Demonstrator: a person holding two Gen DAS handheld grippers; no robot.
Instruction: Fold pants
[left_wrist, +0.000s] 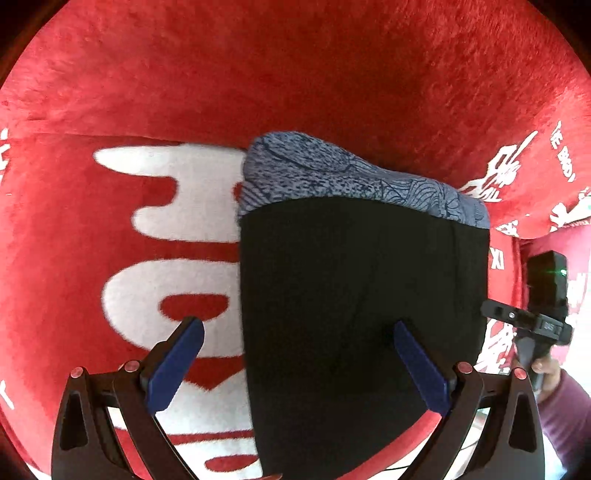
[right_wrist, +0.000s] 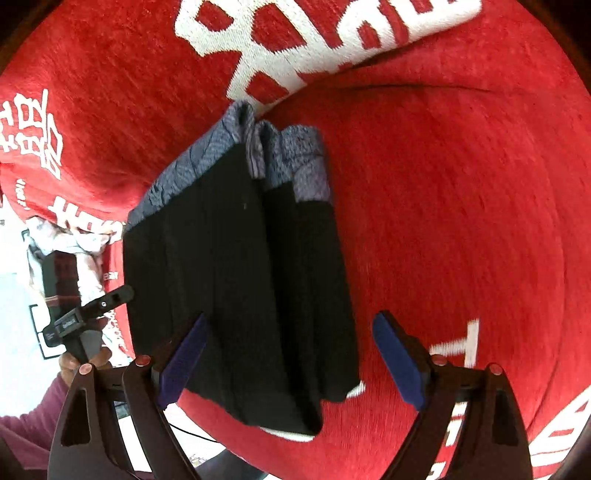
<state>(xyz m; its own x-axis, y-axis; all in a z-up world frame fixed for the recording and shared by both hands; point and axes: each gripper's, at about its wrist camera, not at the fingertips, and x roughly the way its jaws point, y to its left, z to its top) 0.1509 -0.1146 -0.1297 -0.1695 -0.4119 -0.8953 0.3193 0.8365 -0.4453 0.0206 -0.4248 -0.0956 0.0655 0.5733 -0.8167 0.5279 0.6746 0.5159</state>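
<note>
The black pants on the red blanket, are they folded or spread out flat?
Folded. The pants lie as a compact rectangle, with stacked layers showing along one edge and the patterned blue-grey waistband doubled at the far end.

The folded black pants with a blue-grey patterned waistband (left_wrist: 364, 295) lie on the red plush blanket with white lettering (left_wrist: 295, 74); the waistband end points away from both grippers; in the right wrist view, the blanket's edge lies left of the pants, beyond it a white floor (right_wrist: 14, 295).

Black pants (left_wrist: 362, 302) with blue patterned cuffs; red, white-lettered blanket (left_wrist: 295, 74).
</note>
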